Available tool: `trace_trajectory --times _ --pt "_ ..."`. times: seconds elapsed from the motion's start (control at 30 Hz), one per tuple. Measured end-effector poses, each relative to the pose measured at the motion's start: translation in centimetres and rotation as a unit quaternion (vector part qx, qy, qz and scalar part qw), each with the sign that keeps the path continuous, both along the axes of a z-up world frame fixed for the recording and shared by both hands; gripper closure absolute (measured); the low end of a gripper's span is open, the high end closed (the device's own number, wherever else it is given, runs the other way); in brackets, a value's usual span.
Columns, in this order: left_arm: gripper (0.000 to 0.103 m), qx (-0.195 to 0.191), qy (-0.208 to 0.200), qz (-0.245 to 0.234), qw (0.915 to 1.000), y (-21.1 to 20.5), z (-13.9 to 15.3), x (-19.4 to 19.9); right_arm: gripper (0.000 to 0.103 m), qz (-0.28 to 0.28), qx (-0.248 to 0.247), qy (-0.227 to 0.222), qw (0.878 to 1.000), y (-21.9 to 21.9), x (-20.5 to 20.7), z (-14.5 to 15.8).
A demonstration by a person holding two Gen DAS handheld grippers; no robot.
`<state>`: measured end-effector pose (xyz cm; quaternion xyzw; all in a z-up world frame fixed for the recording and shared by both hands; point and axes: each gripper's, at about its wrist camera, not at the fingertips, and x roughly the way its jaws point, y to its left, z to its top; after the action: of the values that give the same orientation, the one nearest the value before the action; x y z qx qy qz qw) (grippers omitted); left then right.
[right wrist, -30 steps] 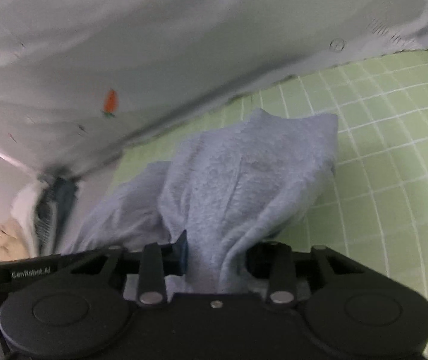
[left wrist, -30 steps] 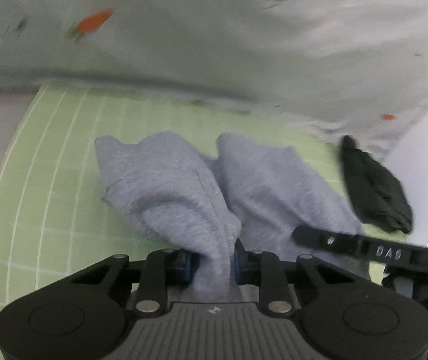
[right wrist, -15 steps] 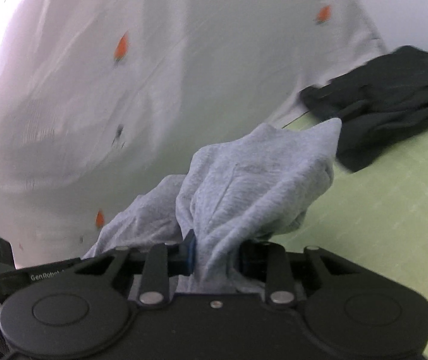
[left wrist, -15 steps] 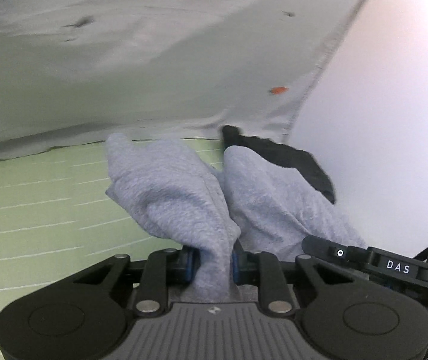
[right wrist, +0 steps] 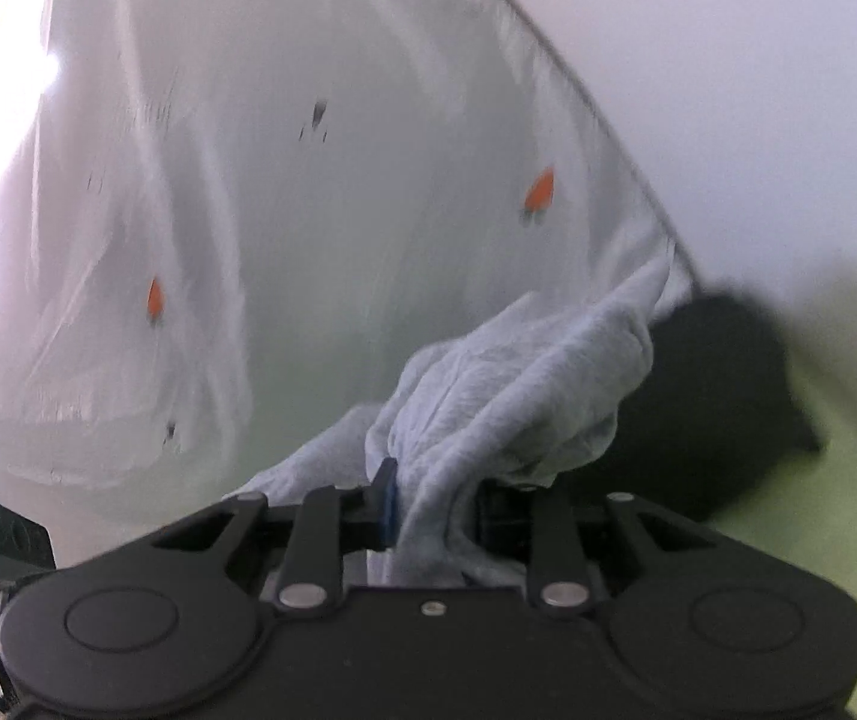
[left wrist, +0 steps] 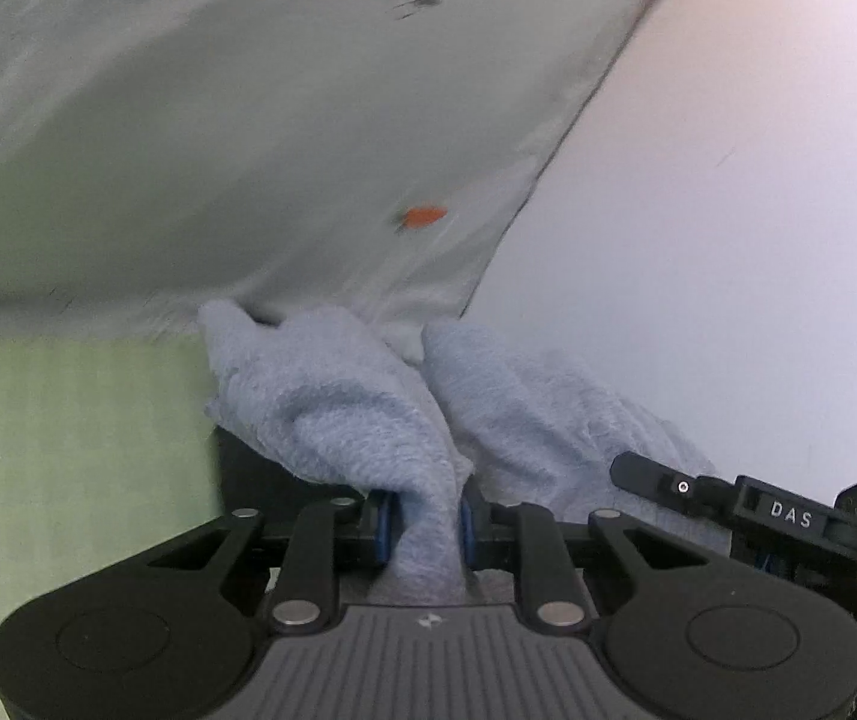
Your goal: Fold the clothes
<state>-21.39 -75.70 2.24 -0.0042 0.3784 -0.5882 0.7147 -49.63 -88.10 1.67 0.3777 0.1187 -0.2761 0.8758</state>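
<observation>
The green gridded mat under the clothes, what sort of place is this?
Probably a laundry-folding table set up for recording, indoors. A green mat covers the surface, a white cloth with orange motifs and a black garment lie on it, and both tongs pinch a grey garment.

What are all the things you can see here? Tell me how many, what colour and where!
Soft grey knitted garment: one, blue-grey, bunched between both grippers.
White cloth with small orange carrot prints: one, white, spread behind the grey garment.
Dark black garment: one, black, lying on the mat to the right of the grey one.
Green gridded mat: one, pale green, underneath.
White surface: one, beyond the cloth's edge.
Left gripper: one, black with blue pads, shut on the grey garment.
Right gripper: one, black, shut on the grey garment.
</observation>
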Motion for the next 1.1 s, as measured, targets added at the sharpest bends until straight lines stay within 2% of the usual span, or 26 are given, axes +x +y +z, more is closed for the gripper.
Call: trace_trajectory --times 0.1,0.13,0.17,0.23,0.27,0.3,0.37,0.4,0.43,0.47,0.5,0.6,0.63,0.7,0.8,0.83,0.93,1.0,1.1 --pt "0.079 -0.001 -0.044 0.005 0.9990 -4.4 -0.3 0.7 0.079 0.012 -0.034 0.011 0.999 -5.6 0.2 0.7" --pt "0.074 0.016 -0.054 0.016 0.9983 -5.7 -1.1 1.3 0.079 0.011 -0.042 0.022 0.999 -7.4 0.8 0.4" --pt "0.074 0.041 -0.060 0.033 0.9968 -6.9 -2.3 2.0 0.077 0.009 -0.049 0.041 0.998 -9.2 1.5 0.0" --pt "0.065 0.094 -0.070 0.066 0.9909 -9.0 -4.8 3.4 0.062 0.002 -0.066 0.124 0.990 -12.1 4.0 -1.9" --pt "0.065 0.118 -0.074 0.082 0.9868 -9.6 -6.2 4.0 0.045 -0.004 -0.083 0.167 0.982 -12.7 5.2 -3.0" --pt "0.064 0.138 -0.079 0.096 0.9825 -10.1 -7.6 4.5 0.035 -0.012 -0.109 0.209 0.972 -13.1 6.4 -4.2" --pt "0.055 0.166 -0.081 0.109 0.9768 -10.6 -9.7 5.0 0.026 -0.038 -0.162 0.275 0.947 -13.1 8.4 -6.3" --pt "0.046 0.170 -0.079 0.114 0.9756 -10.6 -10.6 5.1 0.024 -0.052 -0.191 0.295 0.935 -12.5 9.1 -6.9" --pt "0.037 0.170 -0.077 0.120 0.9752 -10.7 -11.2 5.3 0.023 -0.065 -0.225 0.303 0.924 -11.7 9.5 -7.5" --pt "0.032 0.170 -0.075 0.125 0.9745 -10.9 -11.6 5.4 0.021 -0.070 -0.250 0.296 0.919 -10.8 9.6 -7.9" --pt "0.024 0.170 -0.076 0.128 0.9741 -11.3 -11.9 5.6 0.019 -0.070 -0.258 0.290 0.919 -10.3 9.6 -8.5" --pt "0.009 0.169 -0.083 0.131 0.9734 -12.6 -12.4 6.3 0.008 -0.040 -0.187 0.276 0.942 -10.8 10.1 -11.7" --pt "0.004 0.168 -0.090 0.129 0.9731 -12.7 -12.5 6.4 0.008 -0.035 -0.167 0.273 0.947 -10.9 10.2 -12.7" --pt "0.005 0.168 -0.133 0.125 0.9688 -12.0 -12.1 6.0 0.008 -0.041 -0.150 0.277 0.948 -11.1 10.2 -13.9" --pt "0.004 0.134 -0.217 0.134 0.9575 -10.4 -10.2 3.6 0.007 -0.030 -0.165 0.287 0.943 -10.6 10.7 -12.4" --pt "0.003 0.118 -0.227 0.136 0.9570 -9.6 -9.5 2.9 0.006 -0.028 -0.169 0.279 0.945 -10.2 10.4 -11.9" --pt "0.000 0.074 -0.225 0.146 0.9605 -6.9 -6.9 1.0 0.001 -0.035 -0.187 0.240 0.952 -8.3 9.5 -10.1" --pt "0.000 0.050 -0.229 0.161 0.9588 -4.6 -5.0 -0.4 0.000 -0.049 -0.200 0.217 0.954 -6.5 8.7 -8.7" --pt "0.000 0.030 -0.228 0.190 0.9544 -1.2 -2.6 -2.5 0.000 -0.075 -0.207 0.215 0.951 -3.7 7.5 -6.4"
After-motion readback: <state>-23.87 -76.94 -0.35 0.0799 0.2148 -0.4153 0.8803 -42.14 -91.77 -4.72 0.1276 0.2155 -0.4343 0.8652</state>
